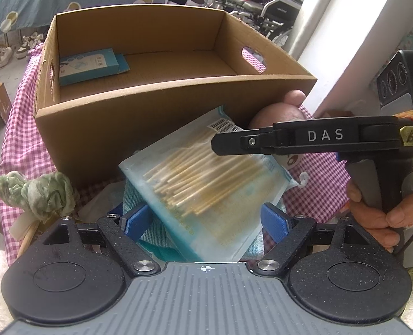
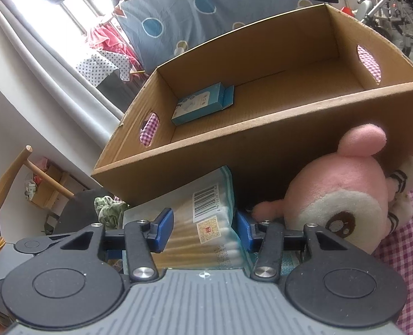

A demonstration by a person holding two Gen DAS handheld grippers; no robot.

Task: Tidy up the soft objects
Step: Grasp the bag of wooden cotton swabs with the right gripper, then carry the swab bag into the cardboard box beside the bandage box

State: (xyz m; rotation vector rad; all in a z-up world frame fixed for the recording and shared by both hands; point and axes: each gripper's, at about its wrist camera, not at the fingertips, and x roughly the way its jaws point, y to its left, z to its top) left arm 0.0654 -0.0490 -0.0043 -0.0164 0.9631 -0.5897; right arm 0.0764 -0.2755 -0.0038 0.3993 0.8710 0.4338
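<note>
"das" on the right gripper – clamped on the barcoded swab packet; left gripper spread, loose around it.

My right gripper straddles a clear pack of cotton swabs, barcode side up, one blue pad at each long edge; whether the pads press on it I cannot tell. The pack's far end reaches the near wall of an open cardboard box. Inside the box, a small blue carton lies flat at the left end. A pink plush toy leans against the box on the checked cloth, just right of my gripper.
</note>
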